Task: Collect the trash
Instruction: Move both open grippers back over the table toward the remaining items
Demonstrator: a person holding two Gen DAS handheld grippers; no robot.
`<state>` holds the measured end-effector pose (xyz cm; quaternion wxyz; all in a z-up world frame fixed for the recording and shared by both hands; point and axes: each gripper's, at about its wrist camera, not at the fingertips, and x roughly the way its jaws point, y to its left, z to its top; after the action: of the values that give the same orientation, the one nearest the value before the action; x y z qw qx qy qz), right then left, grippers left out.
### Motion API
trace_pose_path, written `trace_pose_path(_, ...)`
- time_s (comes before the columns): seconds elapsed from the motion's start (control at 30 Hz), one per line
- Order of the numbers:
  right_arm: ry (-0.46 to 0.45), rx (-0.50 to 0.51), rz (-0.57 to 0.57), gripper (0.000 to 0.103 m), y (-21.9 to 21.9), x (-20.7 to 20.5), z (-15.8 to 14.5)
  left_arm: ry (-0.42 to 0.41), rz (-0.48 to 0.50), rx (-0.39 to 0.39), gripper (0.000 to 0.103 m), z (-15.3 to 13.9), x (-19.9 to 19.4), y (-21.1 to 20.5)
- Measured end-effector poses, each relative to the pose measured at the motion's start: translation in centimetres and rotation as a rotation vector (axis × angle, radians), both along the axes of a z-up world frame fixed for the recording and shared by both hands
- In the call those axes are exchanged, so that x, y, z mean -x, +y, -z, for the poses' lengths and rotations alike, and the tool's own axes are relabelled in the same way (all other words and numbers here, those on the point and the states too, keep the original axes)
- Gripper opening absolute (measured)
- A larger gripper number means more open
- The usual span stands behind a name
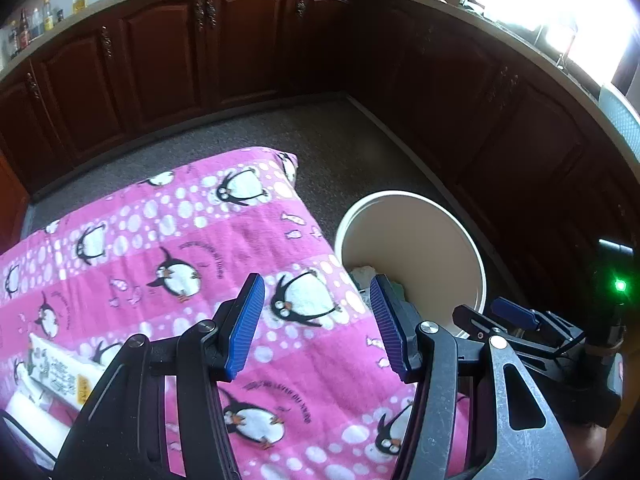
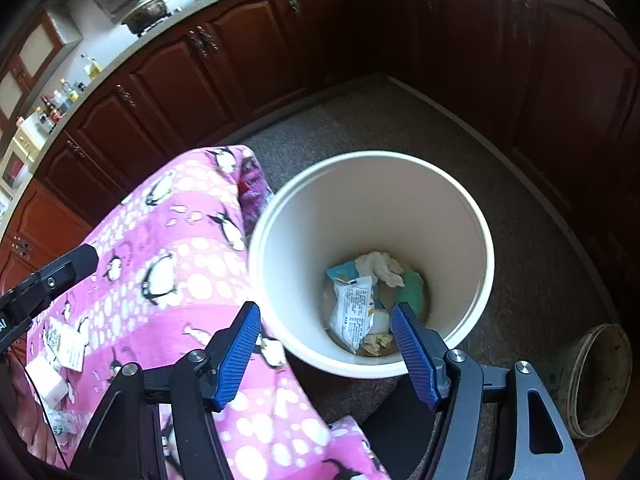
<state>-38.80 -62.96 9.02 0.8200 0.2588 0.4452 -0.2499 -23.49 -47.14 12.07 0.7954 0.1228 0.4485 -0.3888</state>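
Right tool (image 2: 326, 350) open, blue pads spread wide with nothing between them, hovering above the near rim of the white bin (image 2: 486, 264) at frame centre. Bin bottom holds trash: a crumpled white tissue (image 2: 380, 266), a white printed wrapper (image 2: 352, 312), a teal packet (image 2: 412, 290) and some tan scraps. Bin stands on brown carpet (image 2: 540, 280), touching the edge of the pink penguin blanket (image 2: 180, 272) that covers the surface at left. Lower left of the right view: a printed white wrapper (image 2: 66, 346) and a small white block (image 2: 46, 380) lie on the blanket.

Left tool (image 1: 318, 328) also open and empty, over the blanket near its right edge. Same bin (image 1: 476, 256) sits centre right in the left view, the right tool's arm low beside it. A printed wrapper (image 1: 56, 372) lies on the blanket at lower left. Dark wooden cabinets (image 1: 160, 48) curve across the top of the frame, bottles (image 1: 48, 16) on the counter at upper left.
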Motion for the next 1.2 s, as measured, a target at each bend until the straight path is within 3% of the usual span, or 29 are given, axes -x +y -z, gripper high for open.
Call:
trace_pose_path(0.63,-0.098,0.059,-0.151,0.071,9.5,-3.3,-5.2,-0.095,-0.098,0.019,0.054,-3.6,-0.1,9.6)
trace_pose_path(1.2,-0.094,0.062,-0.298,0.073,16.8,-6.8,-5.8,-0.063,-0.191,0.022,0.062,-4.0,-1.6,18.5)
